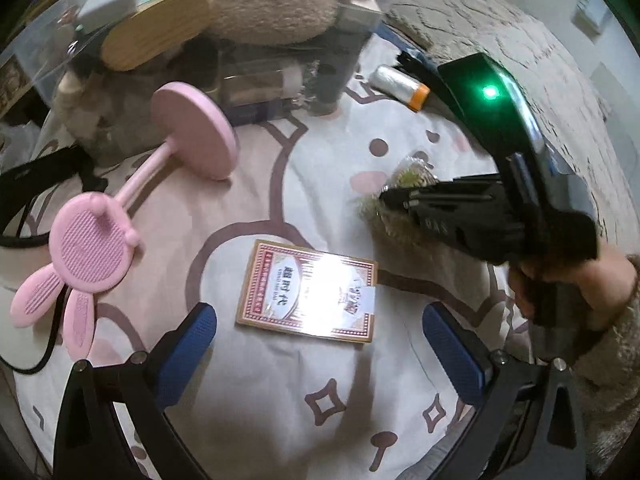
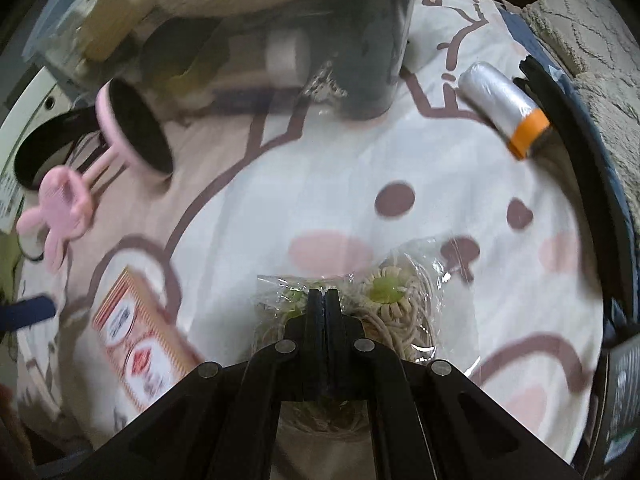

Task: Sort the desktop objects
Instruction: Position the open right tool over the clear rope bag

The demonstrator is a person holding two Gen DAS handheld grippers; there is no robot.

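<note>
A red box of playing cards [image 1: 307, 292] lies flat on the patterned cloth, between and just ahead of the blue pads of my left gripper [image 1: 320, 344], which is open and empty. The box also shows in the right wrist view [image 2: 140, 336]. My right gripper [image 2: 325, 300] is shut on a clear plastic bag holding a crocheted cord piece with green beads [image 2: 384, 300]. In the left wrist view the right gripper [image 1: 390, 197] pinches that bag [image 1: 404, 184] to the right of the cards.
A pink rabbit-shaped phone stand [image 1: 120, 216] lies at the left. A clear storage bin [image 1: 224, 40] with a plush toy and a wooden brush stands at the back. A silver roll with an orange end [image 1: 400, 86] lies at the back right. A black strap [image 1: 24, 208] lies far left.
</note>
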